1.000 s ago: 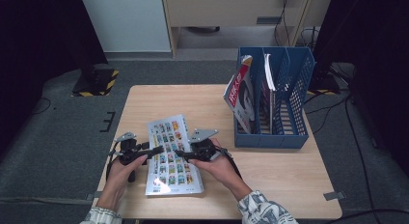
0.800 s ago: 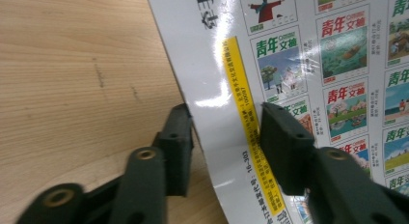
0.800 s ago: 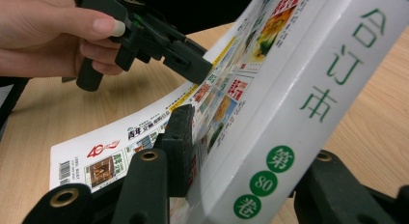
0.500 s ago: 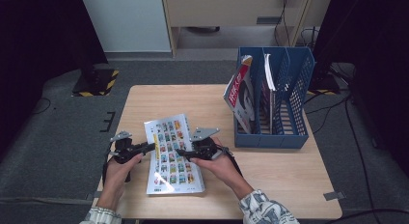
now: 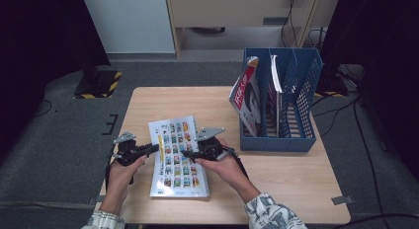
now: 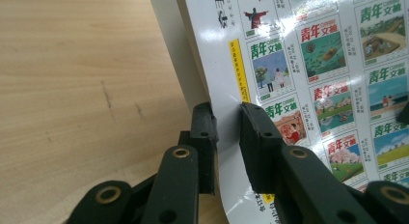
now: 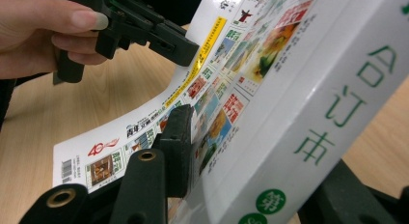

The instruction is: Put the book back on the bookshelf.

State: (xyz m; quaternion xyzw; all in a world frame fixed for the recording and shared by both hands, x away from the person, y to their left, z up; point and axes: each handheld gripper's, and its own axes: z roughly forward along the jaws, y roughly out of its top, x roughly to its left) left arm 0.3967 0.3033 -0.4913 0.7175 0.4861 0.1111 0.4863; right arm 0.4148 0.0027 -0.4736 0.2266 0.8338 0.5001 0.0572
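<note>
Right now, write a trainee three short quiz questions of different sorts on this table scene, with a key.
1. True or false: the left gripper has its jaws closed on the free edge of the magazine's cover.
2. Which part of the magazine sits between the right gripper's jaws? A. one loose page B. the spine side of the whole volume C. nothing
3. Fill in: other magazines stand in the blue ___ at the table's right side.

Key: 1 true, its jaws have just been closing on the lifted cover; 2 B; 3 file rack.
</note>
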